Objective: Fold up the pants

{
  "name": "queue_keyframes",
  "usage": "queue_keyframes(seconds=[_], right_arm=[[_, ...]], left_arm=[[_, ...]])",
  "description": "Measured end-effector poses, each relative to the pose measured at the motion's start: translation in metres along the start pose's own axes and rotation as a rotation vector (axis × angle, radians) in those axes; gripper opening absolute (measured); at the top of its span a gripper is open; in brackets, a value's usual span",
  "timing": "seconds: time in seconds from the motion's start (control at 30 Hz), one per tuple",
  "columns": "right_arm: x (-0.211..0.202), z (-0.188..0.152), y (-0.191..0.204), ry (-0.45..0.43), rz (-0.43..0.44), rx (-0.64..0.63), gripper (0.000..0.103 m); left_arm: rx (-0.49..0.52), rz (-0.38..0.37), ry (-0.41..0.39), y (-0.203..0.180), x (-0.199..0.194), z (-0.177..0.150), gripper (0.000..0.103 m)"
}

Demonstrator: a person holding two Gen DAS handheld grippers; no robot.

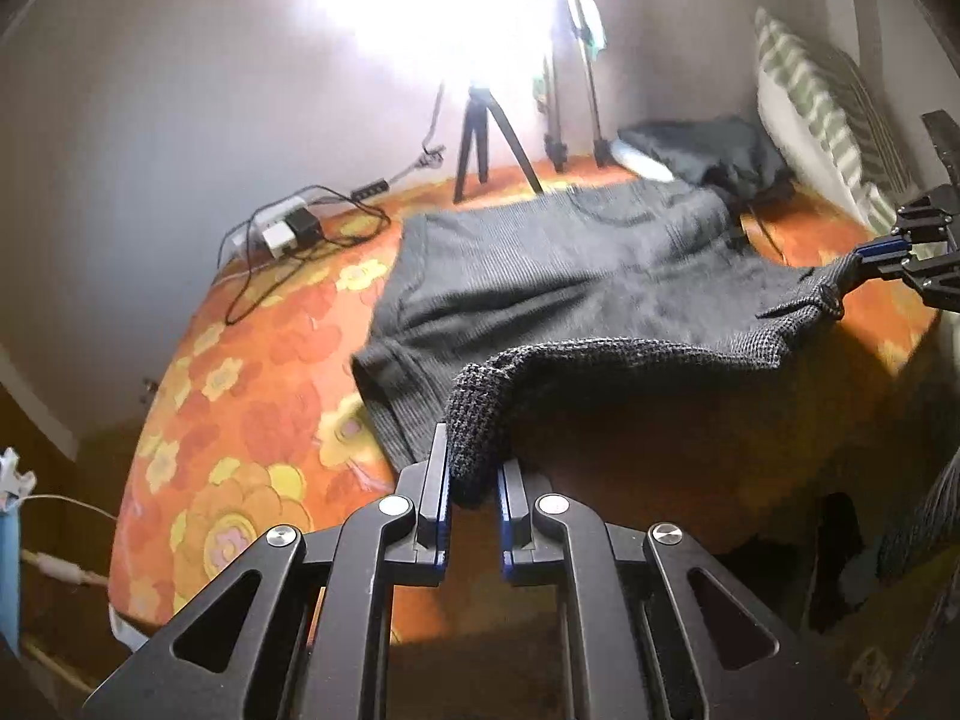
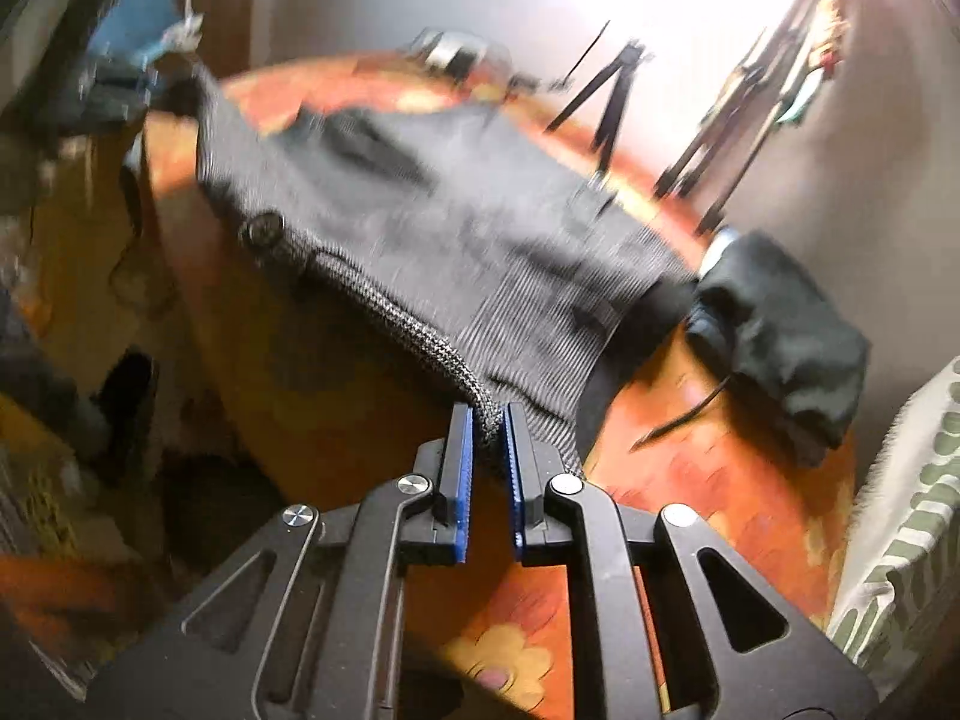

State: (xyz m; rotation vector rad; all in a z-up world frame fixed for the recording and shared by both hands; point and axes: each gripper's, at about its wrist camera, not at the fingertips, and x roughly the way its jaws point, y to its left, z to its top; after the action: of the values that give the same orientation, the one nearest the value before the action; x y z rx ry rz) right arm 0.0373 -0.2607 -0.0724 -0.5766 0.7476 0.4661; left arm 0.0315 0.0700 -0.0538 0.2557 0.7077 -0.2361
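I have the dark grey pants [image 1: 558, 264] by the waistband, one corner in each tool, so I judge this to be the start of the fold: both ends gripped and lifted off the near edge of the bed, the legs lying flat towards the far wall.

On the left, my left gripper [image 1: 471, 480] is closed down on a bunched end of the waistband [image 1: 600, 354], the coarse houndstooth-like weave squeezed between its blue pads. From there the band sags in a shallow curve across the front of the bed, hanging over the edge. Past its button [image 2: 262, 232], my right gripper [image 2: 489, 420] pinches the other end, jaws nearly together with only the thin knit edge between the pads.

The cloth is soft and slack, finely ribbed over the legs, heavier and nubbly along the band. It lies on a floral bedspread [image 1: 240, 396], orange with yellow blooms, which looks smooth enough to let the fabric slide.

Next, I think, both hands must rise and travel together towards the far end, keeping the band taut so the upper part lays over the legs without creasing. Further right sit a crumpled black garment [image 2: 780, 336] and a striped pillow [image 2: 906, 540], both to be kept clear of.
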Motion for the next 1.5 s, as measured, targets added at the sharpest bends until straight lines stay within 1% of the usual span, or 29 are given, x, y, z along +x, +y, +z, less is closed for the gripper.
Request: queue_keyframes(seconds=[0.1,0.17,0.3,0.53,0.7,0.83,0.93,1.07,1.17,1.33,1.37,1.43,1.5], right_arm=[[-0.017,0.025,-0.009,-0.068,-0.044,0.009,0.010],[-0.021,0.039,-0.014,-0.096,-0.073,0.013,0.010],[-0.023,0.064,-0.029,-0.134,-0.125,0.043,0.009],[-0.007,0.102,-0.060,-0.156,-0.170,0.093,0.009],[0.024,0.123,-0.092,-0.138,-0.187,0.141,0.008],[0.058,0.133,-0.117,-0.107,-0.186,0.182,0.008],[0.091,0.139,-0.136,-0.072,-0.204,0.187,0.008],[0.136,0.143,-0.157,-0.020,-0.207,0.202,0.007],[0.166,0.145,-0.169,0.017,-0.207,0.206,0.007],[0.214,0.145,-0.177,0.082,-0.221,0.178,0.005],[0.219,0.145,-0.177,0.090,-0.227,0.175,0.000],[0.229,0.145,-0.182,0.102,-0.268,0.168,0.000],[0.234,0.145,-0.192,0.101,-0.251,0.200,0.000]], left_arm=[[-0.027,0.010,-0.040,0.012,-0.004,0.017,0.010],[-0.038,0.013,-0.060,0.018,-0.005,0.027,0.010],[-0.065,0.024,-0.107,0.031,-0.002,0.058,0.010],[-0.109,0.030,-0.156,0.050,0.025,0.110,0.010],[-0.118,0.035,-0.156,0.058,0.060,0.145,0.010],[-0.121,0.031,-0.124,0.054,0.101,0.169,0.010],[-0.122,0.033,-0.093,0.048,0.138,0.180,0.010],[-0.106,0.044,-0.031,0.040,0.187,0.190,0.010],[-0.113,0.051,0.017,0.038,0.222,0.190,0.010],[-0.118,0.061,0.068,0.037,0.261,0.189,0.010],[-0.118,0.063,0.073,0.036,0.264,0.190,0.010],[-0.118,0.075,0.089,0.036,0.277,0.189,0.009],[-0.122,0.081,0.099,0.036,0.286,0.188,0.009]])
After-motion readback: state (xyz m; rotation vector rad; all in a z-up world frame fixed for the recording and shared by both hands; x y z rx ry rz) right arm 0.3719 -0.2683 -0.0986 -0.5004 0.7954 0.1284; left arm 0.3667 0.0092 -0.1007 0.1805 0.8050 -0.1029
